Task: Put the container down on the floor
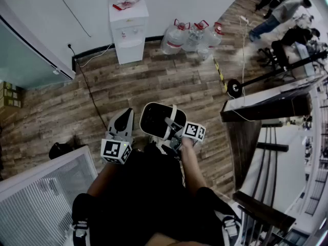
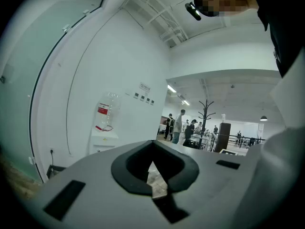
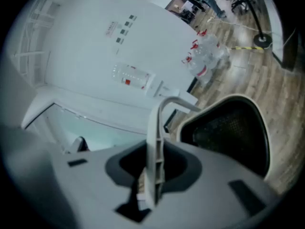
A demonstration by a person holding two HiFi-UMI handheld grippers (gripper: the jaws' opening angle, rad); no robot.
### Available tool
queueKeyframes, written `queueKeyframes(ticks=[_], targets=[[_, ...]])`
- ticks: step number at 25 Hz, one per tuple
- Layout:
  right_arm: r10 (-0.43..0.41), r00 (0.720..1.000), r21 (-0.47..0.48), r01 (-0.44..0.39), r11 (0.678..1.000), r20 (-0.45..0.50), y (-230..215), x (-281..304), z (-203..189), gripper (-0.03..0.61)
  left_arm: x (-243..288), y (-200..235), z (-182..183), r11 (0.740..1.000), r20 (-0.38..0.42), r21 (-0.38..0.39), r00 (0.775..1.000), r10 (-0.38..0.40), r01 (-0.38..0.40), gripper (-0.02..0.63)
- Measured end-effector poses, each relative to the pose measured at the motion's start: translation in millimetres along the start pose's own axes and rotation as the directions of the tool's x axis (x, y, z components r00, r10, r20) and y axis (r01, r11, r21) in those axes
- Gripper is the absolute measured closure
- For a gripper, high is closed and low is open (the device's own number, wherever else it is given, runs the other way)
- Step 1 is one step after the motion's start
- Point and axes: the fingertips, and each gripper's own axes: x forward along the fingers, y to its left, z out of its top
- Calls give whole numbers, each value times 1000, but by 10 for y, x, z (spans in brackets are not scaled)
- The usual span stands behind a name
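Observation:
The container [image 1: 156, 119] is a white bin with a dark inside and a white bail handle [image 1: 170, 118]. It hangs above the wooden floor, just ahead of the person's body. My right gripper [image 1: 177, 132] is shut on that handle. In the right gripper view the handle [image 3: 155, 147] stands upright between the jaws, and the bin's open mouth [image 3: 228, 132] lies to the right. My left gripper [image 1: 123, 119] is held beside the bin on its left, apart from it. It is shut, with nothing in it [image 2: 155, 175].
A white water dispenser [image 1: 128, 29] stands at the wall ahead, with several large water bottles [image 1: 192, 35] to its right. A black cable [image 1: 89, 88] runs across the floor. A dark desk [image 1: 266, 104] is at the right and a glass partition [image 1: 46, 199] at the lower left.

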Motion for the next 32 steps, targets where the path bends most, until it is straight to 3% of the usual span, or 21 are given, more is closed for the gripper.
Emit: queueKeyframes(ticks=[9, 22, 32], targets=[[-45, 999, 21, 45, 999, -11, -40, -58, -57, 483, -6, 6, -35, 1000, -8, -2, 1000, 0, 0, 586], [8, 998, 15, -7, 1000, -66, 12, -68, -57, 483, 58, -112, -70, 1000, -6, -10, 1000, 29, -29, 586], [60, 990, -5, -61, 998, -130, -126, -207, 122, 483, 333, -490, -169, 996, 6, -6, 996, 87, -87, 586]])
